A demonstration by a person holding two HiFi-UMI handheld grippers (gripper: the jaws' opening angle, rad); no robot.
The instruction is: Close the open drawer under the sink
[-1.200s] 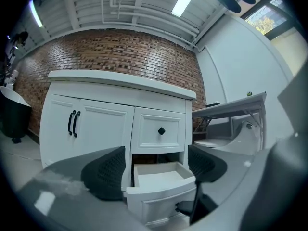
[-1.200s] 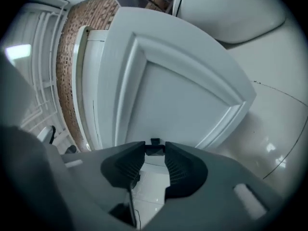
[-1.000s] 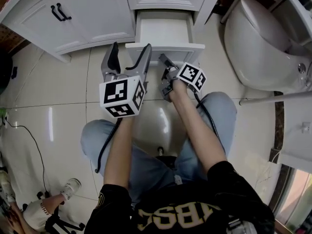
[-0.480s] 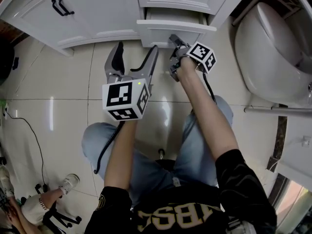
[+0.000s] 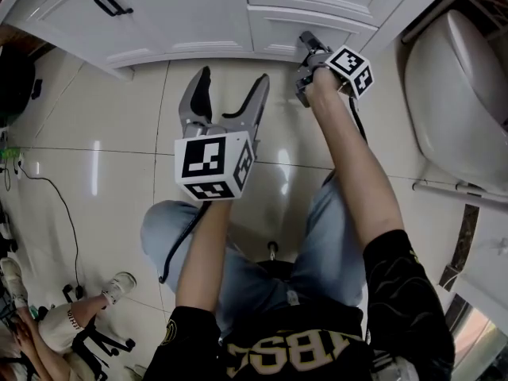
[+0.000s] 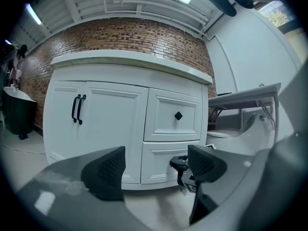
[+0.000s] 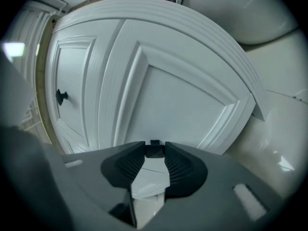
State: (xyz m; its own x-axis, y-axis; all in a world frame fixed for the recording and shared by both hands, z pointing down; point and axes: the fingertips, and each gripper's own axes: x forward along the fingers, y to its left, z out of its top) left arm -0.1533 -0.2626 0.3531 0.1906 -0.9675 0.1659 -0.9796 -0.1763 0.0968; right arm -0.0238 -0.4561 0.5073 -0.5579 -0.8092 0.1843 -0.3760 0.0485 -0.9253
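The white lower drawer [image 5: 274, 34] under the sink sits pushed in, its front in line with the cabinet face [image 6: 161, 160]. My right gripper [image 5: 305, 42] is at that front, shut on the small black drawer knob [image 7: 154, 148], which shows between its pads. The drawer panel [image 7: 178, 100] fills the right gripper view. My left gripper [image 5: 230, 94] hangs over the floor tiles in front of the cabinet, open and holding nothing. In the left gripper view, the right gripper [image 6: 180, 170] shows against the drawer.
Above is an upper drawer with a black knob [image 6: 178, 115]. Left of it are cabinet doors with black handles [image 5: 111, 0]. A white toilet [image 5: 460, 94] stands at the right. A cable [image 5: 48, 197] and another person's shoe [image 5: 119, 286] lie on the tiles at the left.
The drawer has gone from wide open to pushed in, with the right gripper moving toward the cabinet on its knob. The left gripper stayed open and shifted a little forward.
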